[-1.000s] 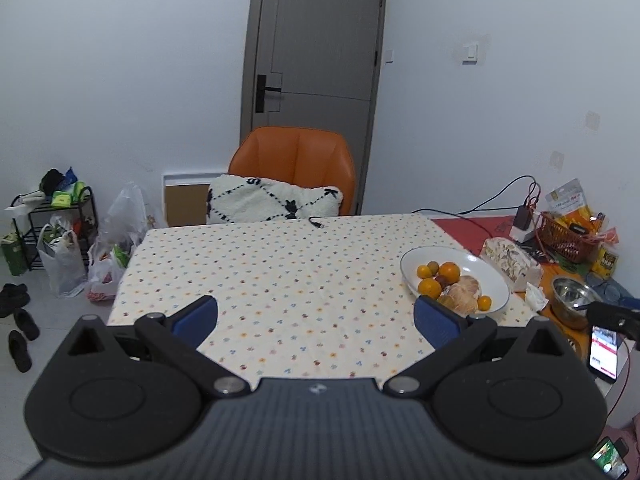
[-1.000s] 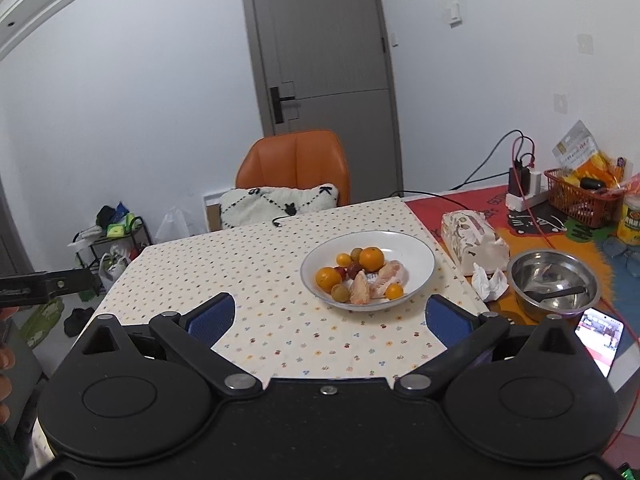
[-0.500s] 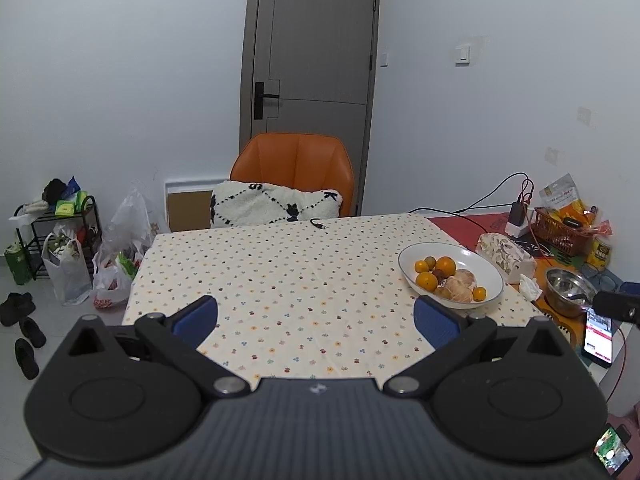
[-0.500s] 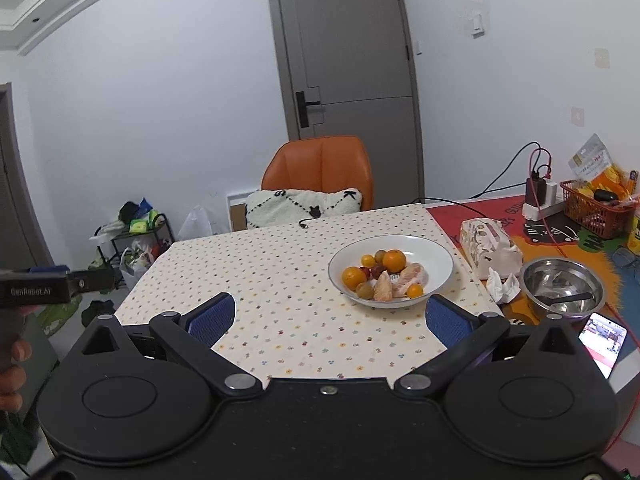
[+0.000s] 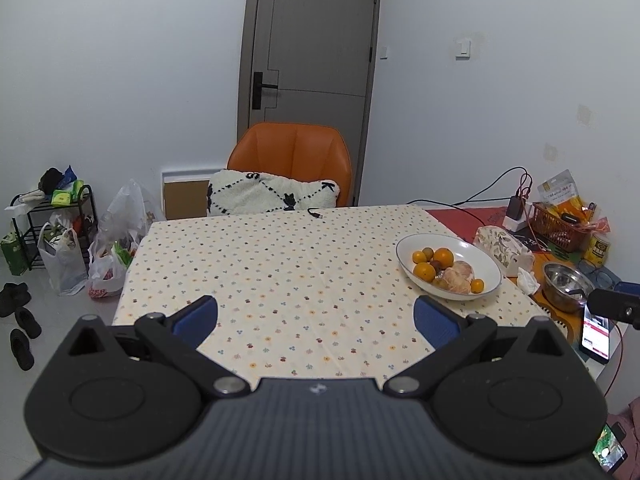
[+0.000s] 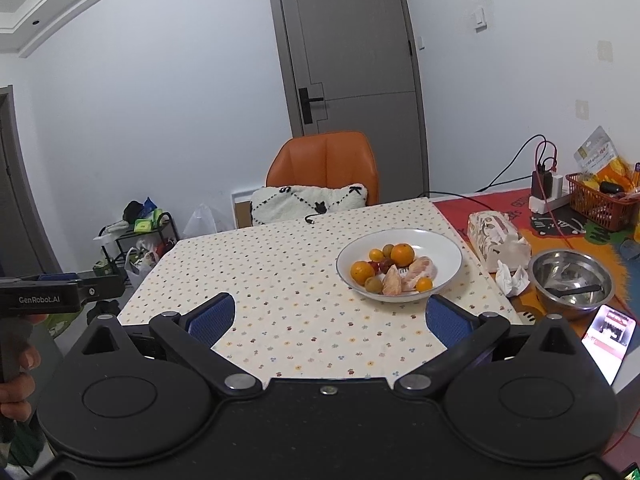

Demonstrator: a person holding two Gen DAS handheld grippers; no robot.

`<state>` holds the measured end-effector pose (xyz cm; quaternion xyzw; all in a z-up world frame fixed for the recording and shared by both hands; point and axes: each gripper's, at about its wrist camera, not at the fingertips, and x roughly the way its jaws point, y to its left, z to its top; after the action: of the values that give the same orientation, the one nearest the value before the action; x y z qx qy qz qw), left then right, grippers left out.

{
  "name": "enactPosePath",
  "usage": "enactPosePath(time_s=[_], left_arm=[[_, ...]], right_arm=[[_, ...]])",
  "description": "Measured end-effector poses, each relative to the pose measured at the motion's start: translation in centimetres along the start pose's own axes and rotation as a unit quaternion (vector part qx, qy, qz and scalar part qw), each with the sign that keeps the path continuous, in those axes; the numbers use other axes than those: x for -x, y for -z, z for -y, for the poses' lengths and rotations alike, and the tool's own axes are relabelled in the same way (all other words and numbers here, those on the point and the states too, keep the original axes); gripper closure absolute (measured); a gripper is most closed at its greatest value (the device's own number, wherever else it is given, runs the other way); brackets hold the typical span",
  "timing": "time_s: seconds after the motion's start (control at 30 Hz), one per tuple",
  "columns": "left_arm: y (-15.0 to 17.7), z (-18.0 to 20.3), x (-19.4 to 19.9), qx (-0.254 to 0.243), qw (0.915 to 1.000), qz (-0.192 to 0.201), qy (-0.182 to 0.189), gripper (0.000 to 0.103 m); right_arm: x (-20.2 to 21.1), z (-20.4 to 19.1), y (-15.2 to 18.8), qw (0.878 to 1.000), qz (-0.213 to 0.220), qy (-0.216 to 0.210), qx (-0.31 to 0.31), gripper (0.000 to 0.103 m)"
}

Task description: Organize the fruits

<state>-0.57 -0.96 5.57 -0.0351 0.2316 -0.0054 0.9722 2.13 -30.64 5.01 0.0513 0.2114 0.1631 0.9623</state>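
At two o'clock on the worktop (image 5: 280, 264) the plate (image 6: 444, 246) keeps the fruit (image 6: 390, 270) heaped together, while left gripper (image 5: 316, 314) and right gripper (image 6: 330, 318) hover short of it, jaws spread wide and empty, ready to pick.

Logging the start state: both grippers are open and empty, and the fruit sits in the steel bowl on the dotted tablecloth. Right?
Not quite. The fruit sits in the white plate, as the right wrist view shows; the steel bowl holds none and stands off the cloth. The left gripper and right gripper are open and empty.
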Motion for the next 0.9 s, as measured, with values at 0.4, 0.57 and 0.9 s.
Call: enactPosePath(time_s=[0.4,0.57,0.9], left_arm=[[0.07,-0.02,0.02,-0.002,1.0000,-0.002,0.000,0.000],[0.18,-0.17,-0.25,0.000,1.0000,-0.007,0.002,0.000],[0.36,0.07,-0.23,-0.002,1.0000,-0.004,0.005,0.000]], right_arm=[[-0.27,0.01,0.30,1.000,-0.007,0.006,0.002,0.000],[-0.47,-0.02,0.37,1.000,-0.009,0.005,0.003,0.000],[-0.45,0.26,0.34,1.000,-0.008,0.010,-0.001,0.000]])
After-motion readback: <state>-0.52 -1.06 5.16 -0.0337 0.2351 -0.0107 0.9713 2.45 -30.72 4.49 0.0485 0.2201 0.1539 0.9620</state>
